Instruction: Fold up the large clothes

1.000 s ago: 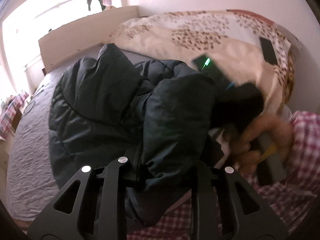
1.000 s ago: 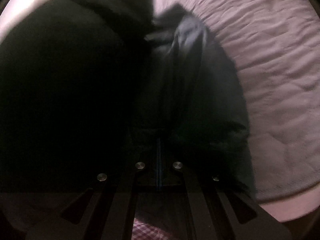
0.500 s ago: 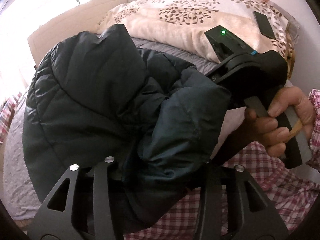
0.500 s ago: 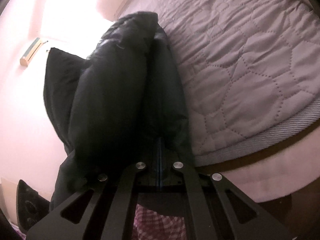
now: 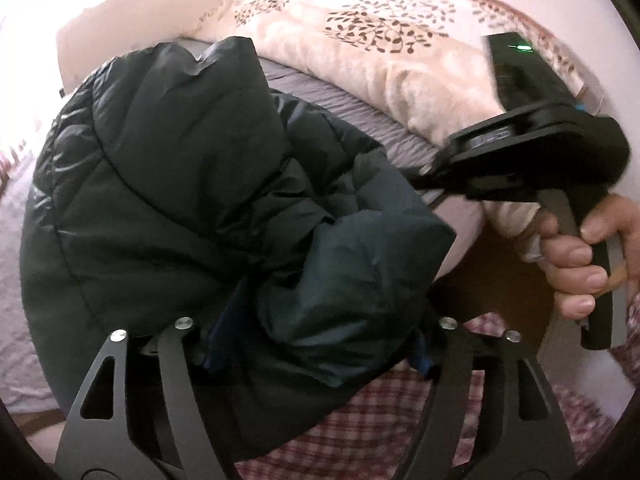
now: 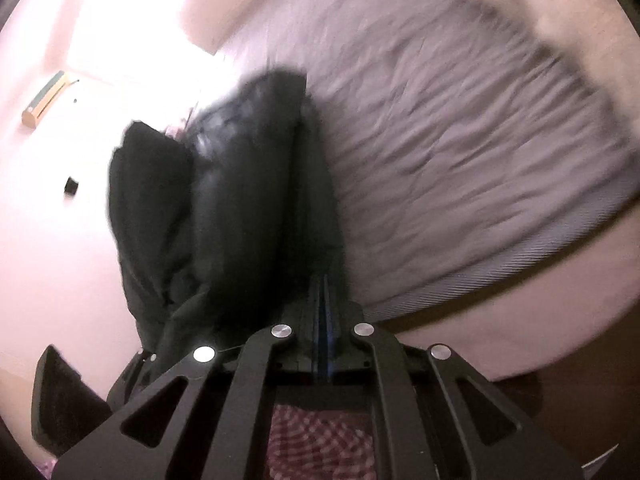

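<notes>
A dark puffy jacket (image 5: 180,200) hangs bunched in the air above the grey quilted bed (image 5: 360,120). A thick fold of it fills the space between my left gripper's (image 5: 312,336) wide-set fingers, which hide in the fabric. My right gripper (image 6: 324,312) is shut on the jacket's (image 6: 248,208) edge, blue-lined pads pressed together. In the left wrist view the right gripper body (image 5: 532,160) and the hand holding it sit at the right, its fingers running into the jacket.
A floral beige duvet (image 5: 380,40) lies heaped at the head of the bed by a pale headboard (image 5: 160,4). The bed's grey edge (image 6: 500,264) shows in the right wrist view. The person's checked red clothing (image 5: 380,412) is below the grippers.
Both grippers have lifted the jacket off the bed and swung it; the right gripper has moved away to the right in the left wrist view. The right view is now motion-blurred.
</notes>
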